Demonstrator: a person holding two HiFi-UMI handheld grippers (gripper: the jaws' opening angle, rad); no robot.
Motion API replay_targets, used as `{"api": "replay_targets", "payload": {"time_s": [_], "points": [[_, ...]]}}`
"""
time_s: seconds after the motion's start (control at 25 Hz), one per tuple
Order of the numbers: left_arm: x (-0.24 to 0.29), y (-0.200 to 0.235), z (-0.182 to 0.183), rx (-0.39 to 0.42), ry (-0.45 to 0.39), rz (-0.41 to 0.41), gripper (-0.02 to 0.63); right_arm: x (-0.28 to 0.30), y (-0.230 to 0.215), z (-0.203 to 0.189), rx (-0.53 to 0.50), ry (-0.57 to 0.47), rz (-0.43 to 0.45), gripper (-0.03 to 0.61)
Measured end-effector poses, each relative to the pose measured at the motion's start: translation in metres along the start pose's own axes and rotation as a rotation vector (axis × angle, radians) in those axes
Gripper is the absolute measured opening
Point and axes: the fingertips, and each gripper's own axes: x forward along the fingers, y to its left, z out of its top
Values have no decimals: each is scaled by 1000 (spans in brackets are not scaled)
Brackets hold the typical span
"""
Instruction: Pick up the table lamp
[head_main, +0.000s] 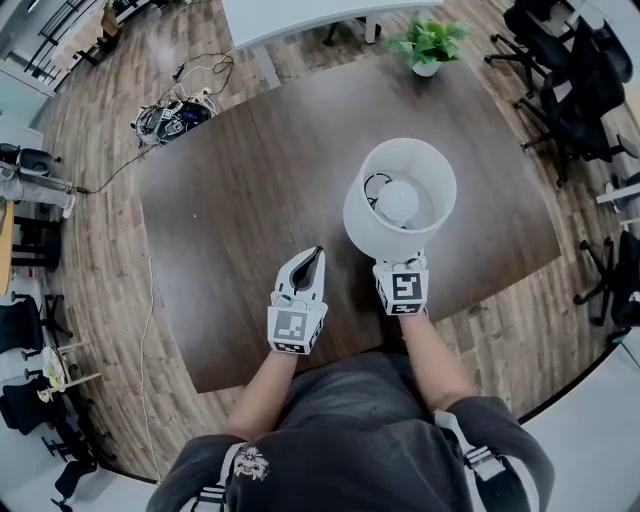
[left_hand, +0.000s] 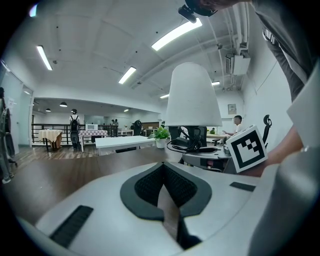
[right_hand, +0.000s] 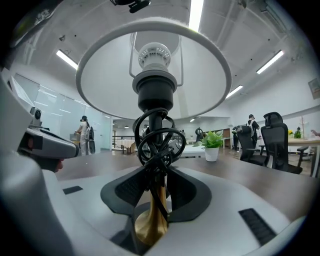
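Head view: the table lamp (head_main: 365, 225) stands on the dark table (head_main: 240, 190) just ahead of your right gripper (head_main: 401, 268), whose tips reach under the shade (head_main: 352, 210). Your left gripper (head_main: 315, 256) is beside it, apart from the lamp.
Left gripper view: jaws together, nothing between them.
Right gripper view: pads closed on the lamp's brass stem (right_hand: 150, 225), with the cord (right_hand: 159, 142) coiled just above.

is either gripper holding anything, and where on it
The right gripper clamps the table lamp by its brass stem, low down under the coiled cord. The left gripper is shut on nothing.
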Motion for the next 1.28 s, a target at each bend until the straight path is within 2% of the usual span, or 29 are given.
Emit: {"api": "replay_targets", "payload": {"time_s": [0.32,0.72,1.28], "points": [[-2,1,-5,-15,14,13,6,-4,0,17,13,-34,10,144],[-9,-1,10,-12,-31,4,6,-19,12,55,-6,-70,38,144],[-27,0,69,-12,-158,-45,5,-68,25,160,-20,-160,40,144]]}}
